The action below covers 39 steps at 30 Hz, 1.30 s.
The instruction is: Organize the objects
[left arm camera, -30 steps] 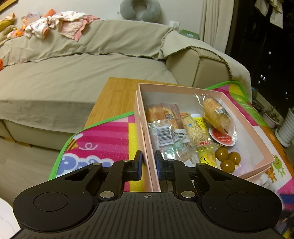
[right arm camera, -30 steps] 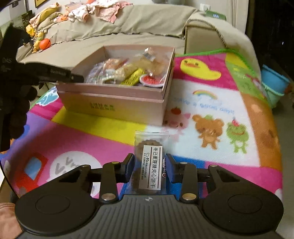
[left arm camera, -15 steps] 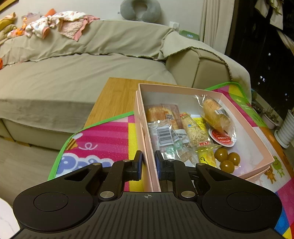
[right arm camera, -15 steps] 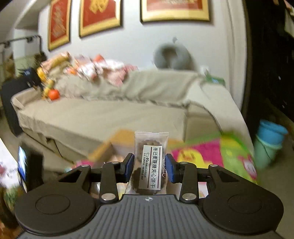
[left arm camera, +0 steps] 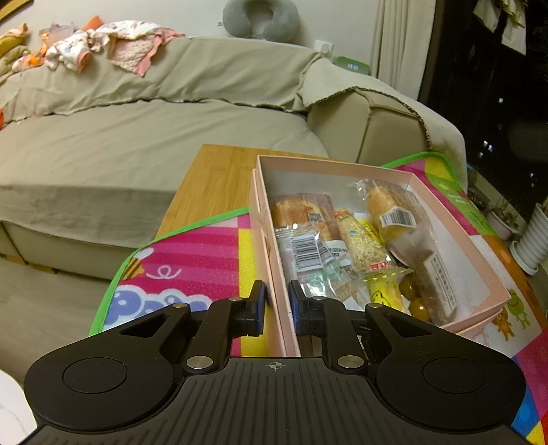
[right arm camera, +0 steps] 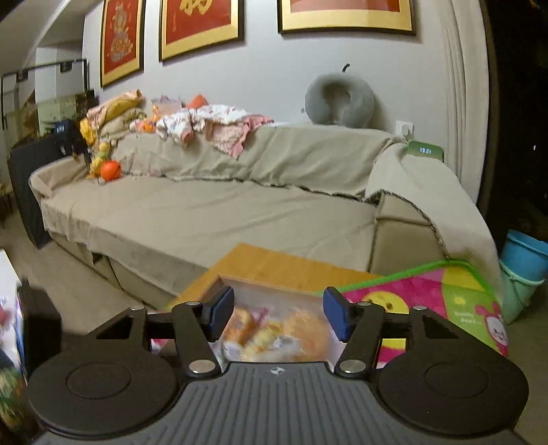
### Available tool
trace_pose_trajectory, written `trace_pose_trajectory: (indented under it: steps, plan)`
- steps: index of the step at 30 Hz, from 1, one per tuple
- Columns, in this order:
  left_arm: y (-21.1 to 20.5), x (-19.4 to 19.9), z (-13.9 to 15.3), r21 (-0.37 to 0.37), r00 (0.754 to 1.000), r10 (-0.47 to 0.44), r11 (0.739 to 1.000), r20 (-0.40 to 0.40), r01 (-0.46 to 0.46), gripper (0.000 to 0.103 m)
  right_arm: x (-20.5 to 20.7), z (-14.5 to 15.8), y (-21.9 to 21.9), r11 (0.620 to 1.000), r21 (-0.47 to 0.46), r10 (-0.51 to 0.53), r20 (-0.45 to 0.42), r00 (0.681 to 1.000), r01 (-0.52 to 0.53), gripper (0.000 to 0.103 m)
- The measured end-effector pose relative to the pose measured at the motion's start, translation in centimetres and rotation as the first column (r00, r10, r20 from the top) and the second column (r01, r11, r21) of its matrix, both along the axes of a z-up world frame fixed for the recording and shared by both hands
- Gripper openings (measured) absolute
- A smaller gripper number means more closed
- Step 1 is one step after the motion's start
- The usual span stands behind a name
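Left gripper (left arm camera: 276, 304) clamped on pink snack box (left arm camera: 455, 219) side wall, right gripper (right arm camera: 276, 316) wide apart w/ nothing in it (hovering over blurred snacks (right arm camera: 274, 333)).

From my left wrist camera I see a pale pink cardboard box (left arm camera: 445, 202) with a white inside. In it lie a golden-brown bread roll in clear wrap (left arm camera: 301, 212), a clear packet with a black-and-white barcode label (left arm camera: 304, 253), a tan crumbed bar with a red seal (left arm camera: 363, 246), a yellow sachet printed with a chick (left arm camera: 383, 294) and olive-brown round sweets (left arm camera: 419, 306). The box sits on a bright play mat (left arm camera: 191, 253) striped pink, with yellow squares and a green border, over a honey-coloured wooden desk (left arm camera: 215, 174). Behind is a beige covered sofa (left arm camera: 154, 137). My right wrist camera shows blue pads (right arm camera: 334, 316) on black arms, a grey neck pillow (right arm camera: 337, 99) and red pictures in gold frames (right arm camera: 200, 25).
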State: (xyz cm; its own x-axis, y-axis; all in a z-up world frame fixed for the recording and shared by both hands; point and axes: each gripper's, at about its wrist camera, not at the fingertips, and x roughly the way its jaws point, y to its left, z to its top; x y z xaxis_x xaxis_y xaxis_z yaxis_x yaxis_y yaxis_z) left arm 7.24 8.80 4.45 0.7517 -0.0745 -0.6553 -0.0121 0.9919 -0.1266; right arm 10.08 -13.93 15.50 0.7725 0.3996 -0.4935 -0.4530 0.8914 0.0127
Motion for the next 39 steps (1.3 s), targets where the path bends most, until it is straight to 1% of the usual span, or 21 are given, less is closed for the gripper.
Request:
trace_pose_trajectory:
  steps: [4,8,9,10,12,13,16,19,21,22,23,24,25,26,28,29,31,32,33,35,39]
  plan:
    - [-0.1,0.0,0.0,0.001,1.000,0.001,1.000,0.000,-0.001,0.017,-1.7,-2.1,-1.2,0.998,-0.065,0.019,-0.032,0.999,-0.021,0.082]
    - [-0.5,0.2,0.2,0.015,1.000,0.012,1.000,-0.002,-0.012,0.016,-3.9,-6.3,-2.1,0.987,-0.153,0.029,-0.103,0.994,-0.045,0.083]
    - [-0.7,0.4,0.2,0.023,1.000,0.012,1.000,-0.004,-0.012,0.016,-4.2,-7.5,-2.1,0.984,-0.175,0.025,-0.114,0.993,-0.045,0.081]
    - [-1.0,0.8,0.2,0.030,1.000,0.009,1.000,-0.006,-0.009,0.015,-4.5,-8.7,-2.1,0.980,-0.193,0.016,-0.122,0.992,-0.039,0.074]
    - [-1.7,1.8,0.1,0.037,1.000,-0.001,0.999,-0.008,0.002,0.014,-4.3,-10.6,-2.3,0.981,-0.193,-0.017,-0.148,0.989,-0.012,0.062]
    - [-2.4,2.7,0.0,0.041,1.000,-0.012,0.999,-0.009,0.012,0.014,-3.7,-11.3,-2.6,0.984,-0.177,-0.039,-0.169,0.985,0.008,0.058]
    - [-4.7,5.9,0.0,0.051,0.998,-0.065,0.997,0.001,0.065,0.016,-2.0,-12.4,-3.7,0.989,-0.119,-0.109,-0.199,0.974,0.086,0.057]
    - [-6.4,10.3,-0.6,0.045,0.992,-0.127,0.991,0.029,0.125,0.018,0.1,-12.7,-4.8,0.973,-0.131,-0.208,-0.146,0.967,0.189,0.058]
    - [-6.9,12.5,-1.0,0.091,0.992,-0.125,0.988,0.033,0.122,0.032,2.1,-12.9,-5.4,0.960,-0.138,-0.260,-0.119,0.958,0.244,0.058]
    - [-6.7,13.1,-1.1,0.111,0.994,-0.102,0.989,0.038,0.097,0.048,2.9,-12.9,-5.7,0.959,-0.124,-0.271,-0.120,0.955,0.257,0.058]
    - [-6.3,13.4,-1.3,0.118,0.996,-0.082,0.990,0.040,0.077,0.068,3.5,-12.8,-5.9,0.958,-0.109,-0.278,-0.123,0.953,0.265,0.058]
    - [-5.8,13.5,-1.6,0.112,0.997,-0.064,0.992,0.044,0.058,0.076,4.0,-12.9,-6.0,0.958,-0.103,-0.279,-0.123,0.952,0.268,0.058]
    - [-5.3,13.7,-1.8,0.106,0.998,-0.045,0.994,0.046,0.040,0.094,4.2,-13.0,-6.0,0.958,-0.101,-0.279,-0.117,0.953,0.269,0.059]
    - [-5.1,13.6,-1.9,0.111,0.999,-0.019,0.994,0.045,0.014,0.100,4.2,-13.1,-6.1,0.958,-0.100,-0.279,-0.107,0.954,0.268,0.061]
    - [-4.8,12.7,-1.1,0.113,0.997,0.018,0.993,0.076,-0.026,0.098,4.4,-13.4,-6.0,0.953,-0.108,-0.294,-0.094,0.951,0.284,0.077]
    - [-4.6,11.9,-0.6,0.105,0.995,0.022,0.994,0.098,-0.032,0.097,4.3,-13.5,-6.0,0.949,-0.114,-0.304,-0.096,0.948,0.293,0.082]
    - [-4.7,9.4,0.8,0.090,0.988,0.011,0.996,0.157,-0.026,0.097,3.5,-13.5,-6.5,0.950,-0.099,-0.307,-0.109,0.945,0.297,0.096]
    - [-4.8,8.1,1.4,0.094,0.984,-0.005,0.995,0.177,-0.012,0.097,2.9,-13.5,-6.9,0.950,-0.090,-0.308,-0.119,0.944,0.298,0.100]
    - [-5.0,6.5,1.8,0.101,0.981,-0.017,0.995,0.193,-0.003,0.097,2.3,-13.5,-7.1,0.950,-0.085,-0.309,-0.129,0.942,0.300,0.103]
    - [-5.5,3.1,2.2,0.110,0.977,-0.041,0.994,0.208,0.018,0.097,0.6,-13.6,-7.3,0.949,-0.075,-0.316,-0.155,0.936,0.308,0.103]
    - [-7.3,-2.1,0.1,0.125,0.986,-0.073,0.991,0.151,0.054,0.097,-2.4,-14.6,-6.7,0.948,-0.072,-0.317,-0.210,0.925,0.309,0.103]
